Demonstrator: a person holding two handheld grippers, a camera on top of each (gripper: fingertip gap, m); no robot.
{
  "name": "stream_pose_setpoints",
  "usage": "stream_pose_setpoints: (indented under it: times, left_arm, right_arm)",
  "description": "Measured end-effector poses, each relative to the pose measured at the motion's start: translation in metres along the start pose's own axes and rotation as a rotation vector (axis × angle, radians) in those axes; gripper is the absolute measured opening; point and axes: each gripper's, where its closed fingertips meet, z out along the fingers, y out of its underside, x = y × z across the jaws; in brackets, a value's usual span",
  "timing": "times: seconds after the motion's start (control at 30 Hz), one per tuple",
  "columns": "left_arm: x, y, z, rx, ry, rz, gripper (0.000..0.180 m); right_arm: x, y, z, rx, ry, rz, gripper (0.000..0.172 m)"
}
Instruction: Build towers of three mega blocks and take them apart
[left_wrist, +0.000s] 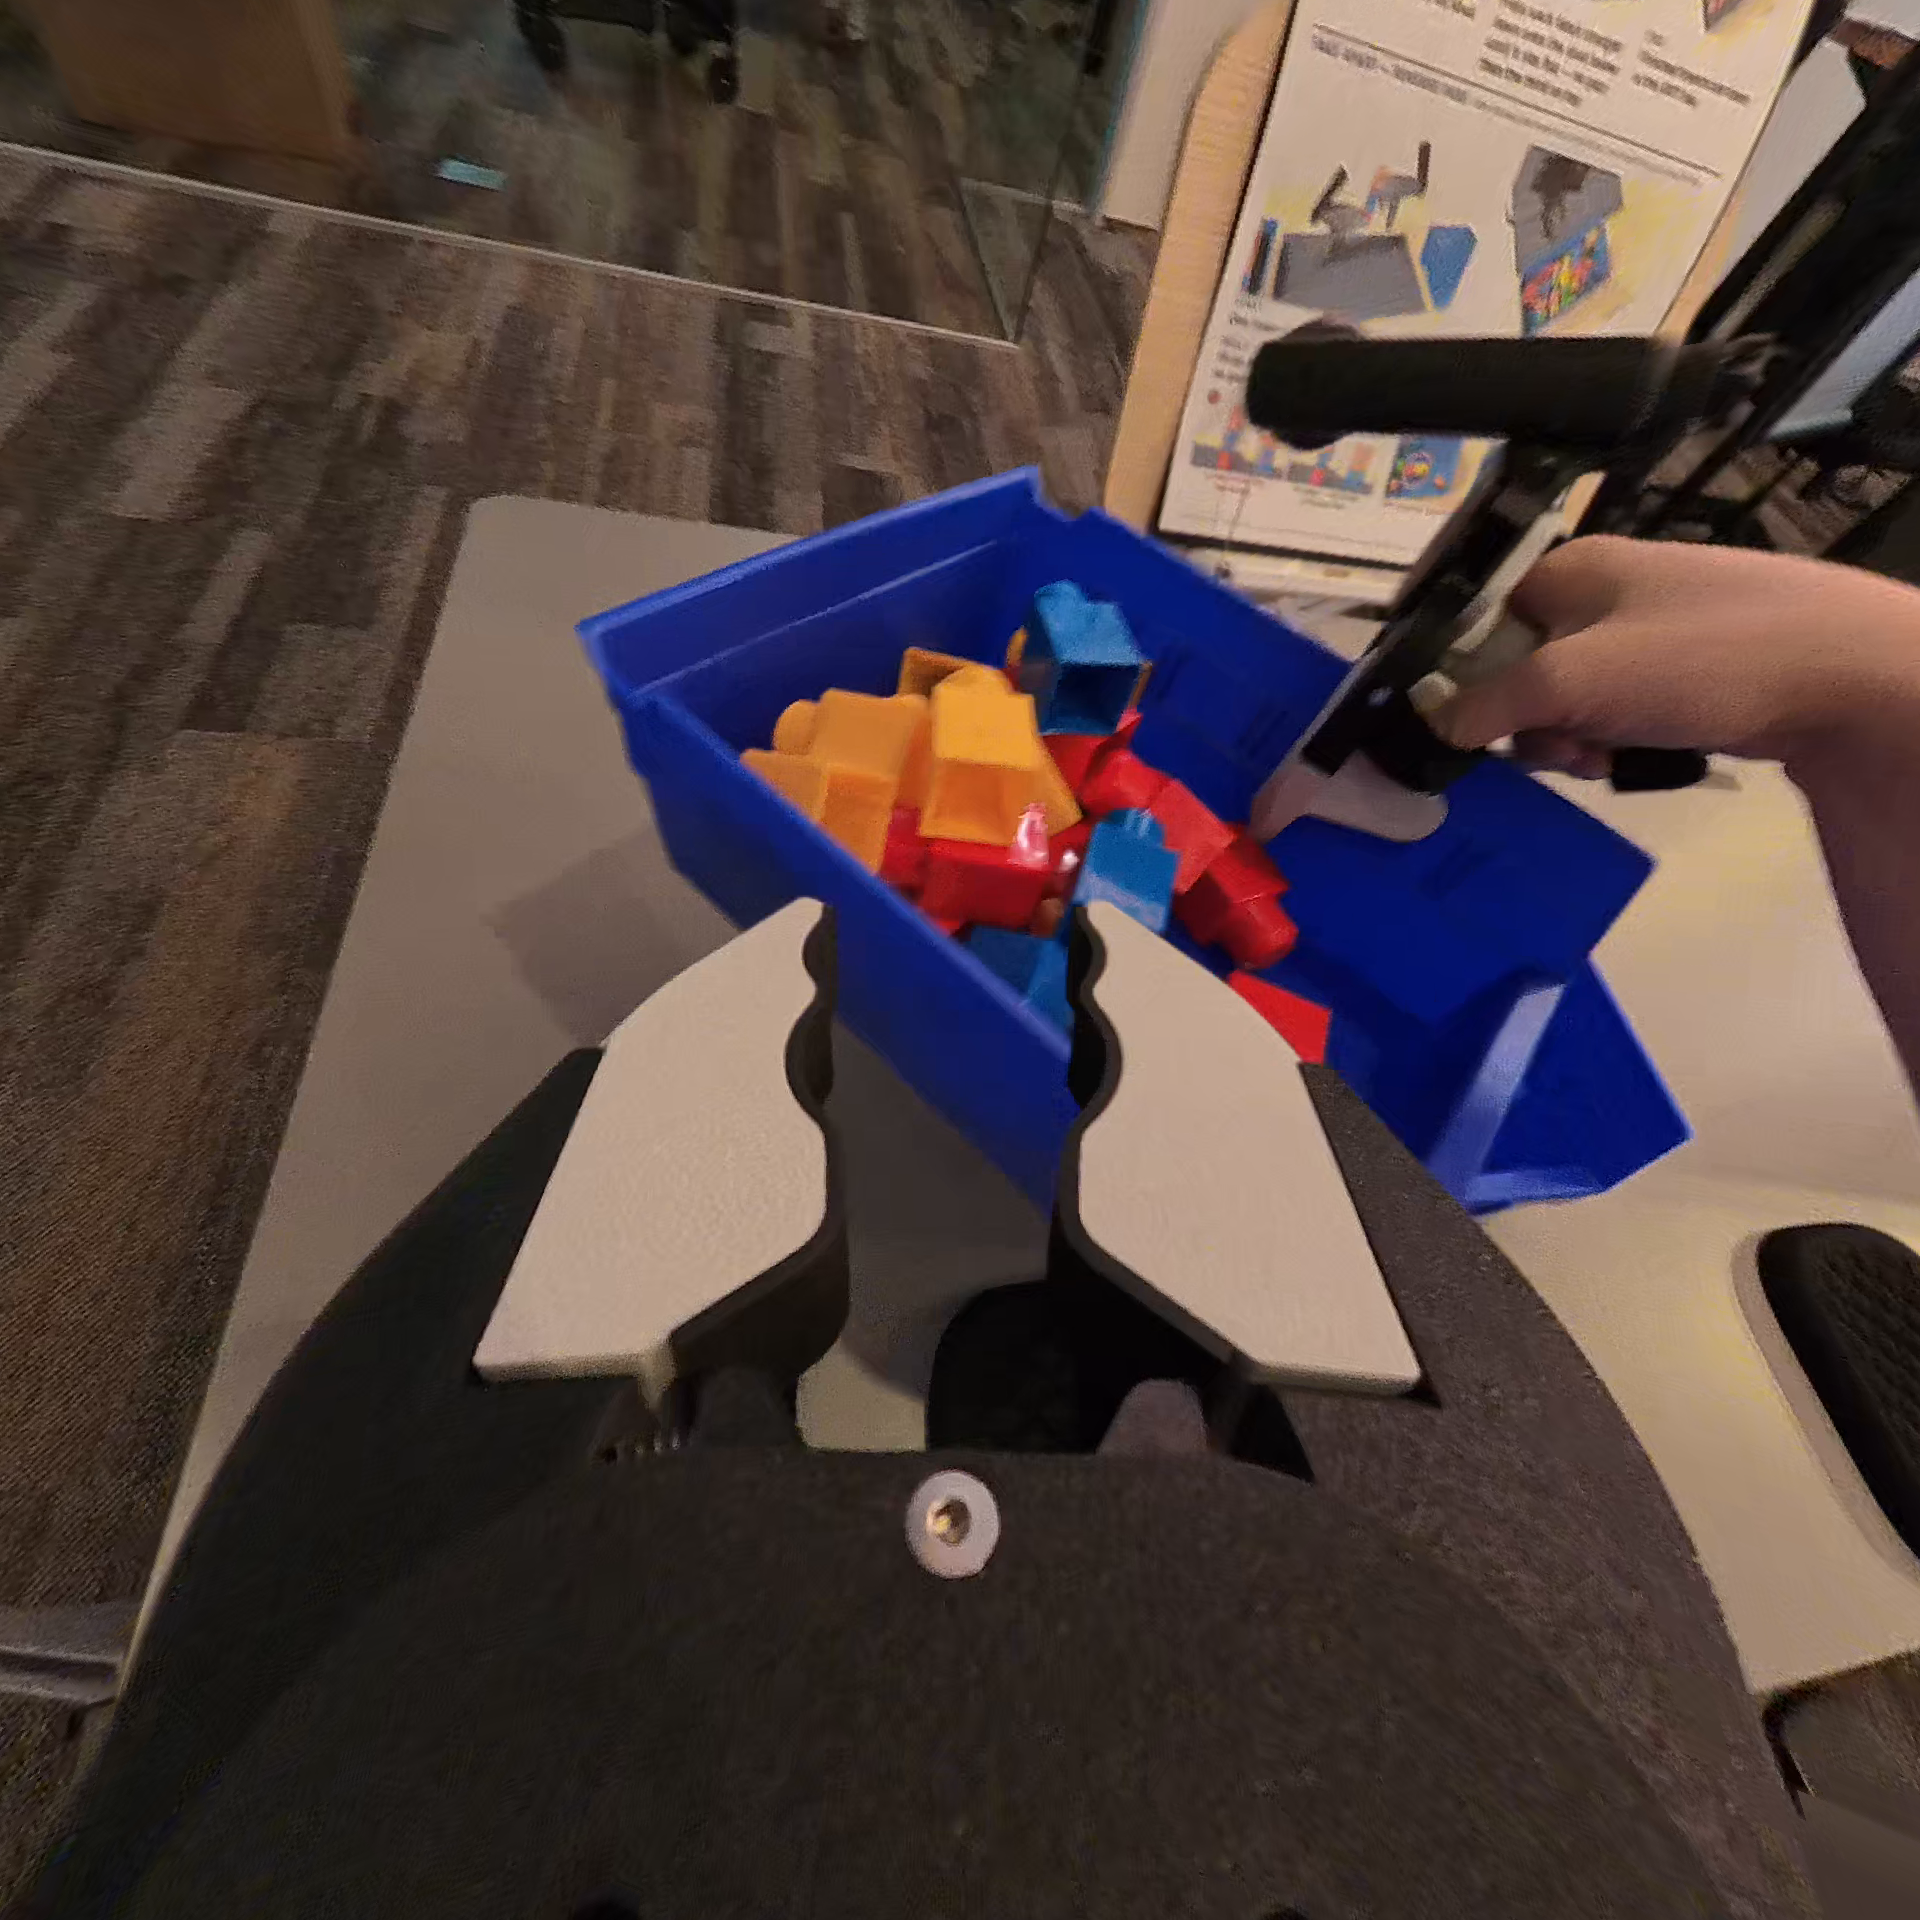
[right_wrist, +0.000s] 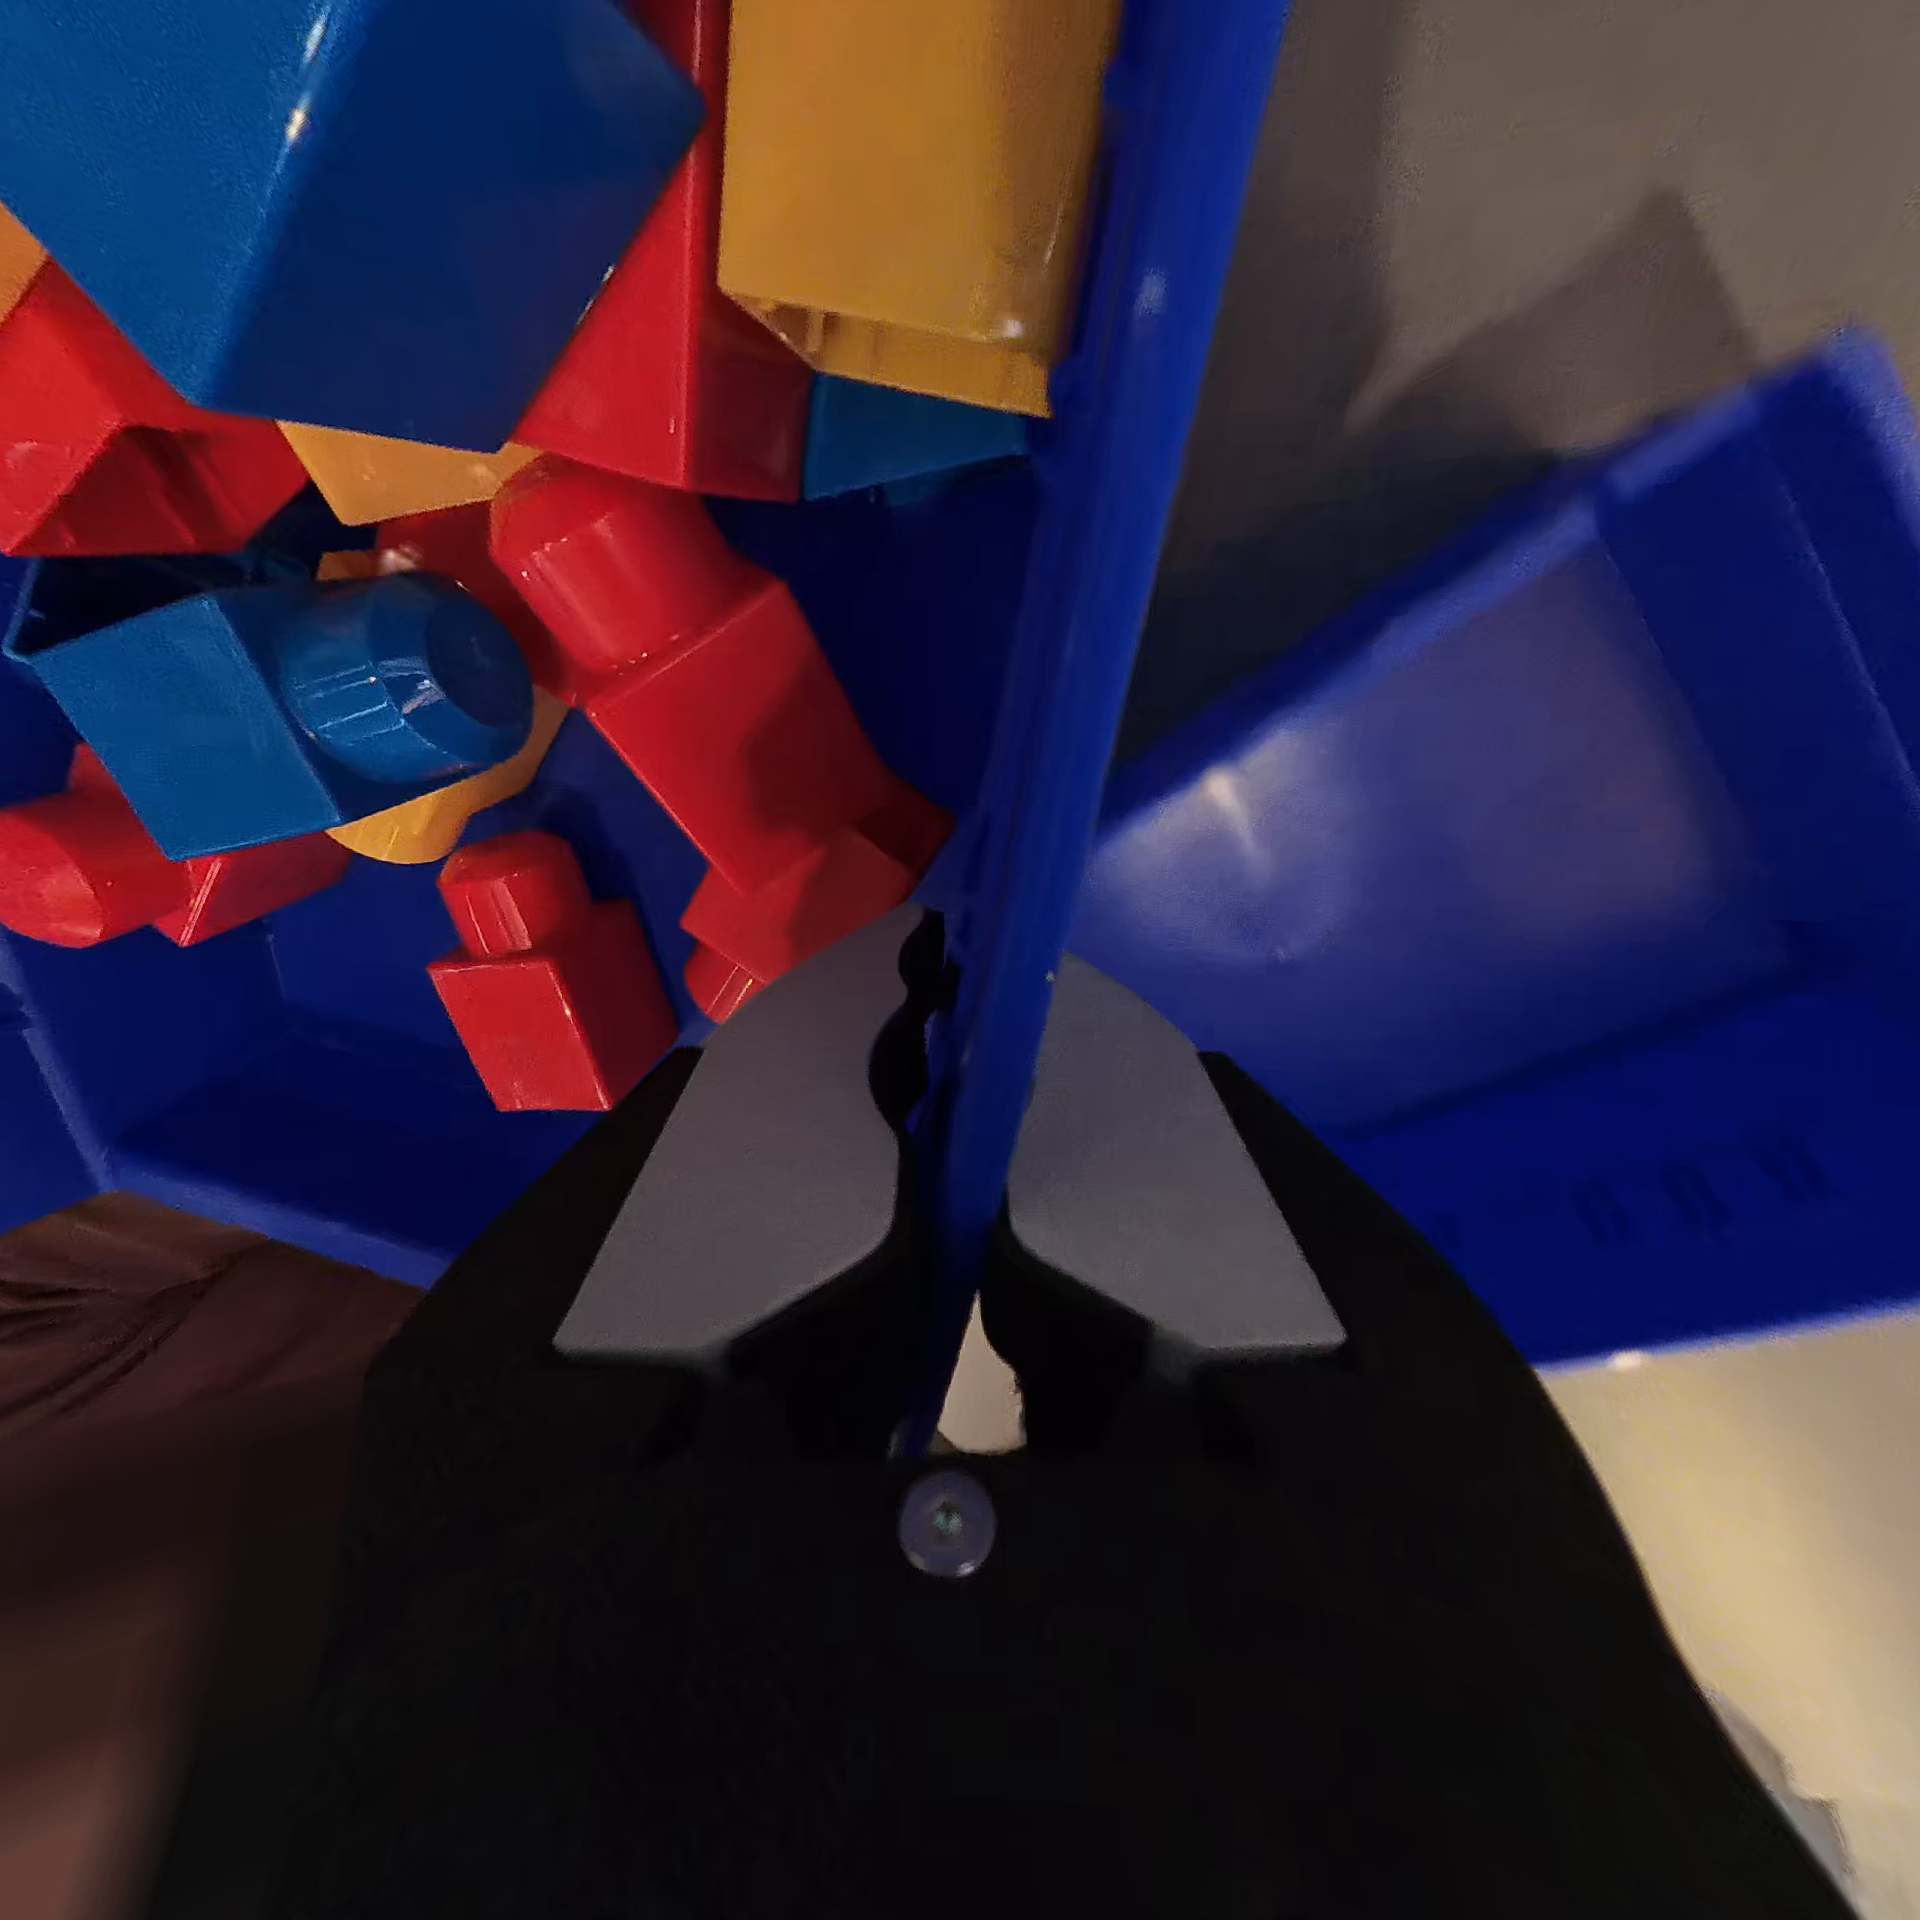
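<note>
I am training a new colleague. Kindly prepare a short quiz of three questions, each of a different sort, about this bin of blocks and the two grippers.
1. True or false: the right gripper is closed on a wall of the blue bin.
2. Multiple choice: where are the mega blocks now? A) stacked as a tower on the table B) loose in a pile inside the bin C) in the left gripper
3. Fill in: the blocks come in red, blue and ____.

Key: 1 true. 2 B; the left gripper is open and grips no block, with the bin's near wall between its fingers. 3 yellow-orange.
</note>
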Motion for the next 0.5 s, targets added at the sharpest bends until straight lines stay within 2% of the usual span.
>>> stream_pose_setpoints:
  times: [0.23, 0.5]
  left_arm:
    - [0.006, -0.012, -0.026, 0.121, 0.011, 0.026, 0.041]
    - [0.015, -0.005, -0.007, 0.043, 0.066, 0.062, 0.041]
  right_arm:
    - [-0.051, -0.061, 0.060, -0.039, -0.025, -0.085, 0.005]
    - [-0.044, -0.079, 0.128, -0.030, -0.025, -0.025, 0.008]
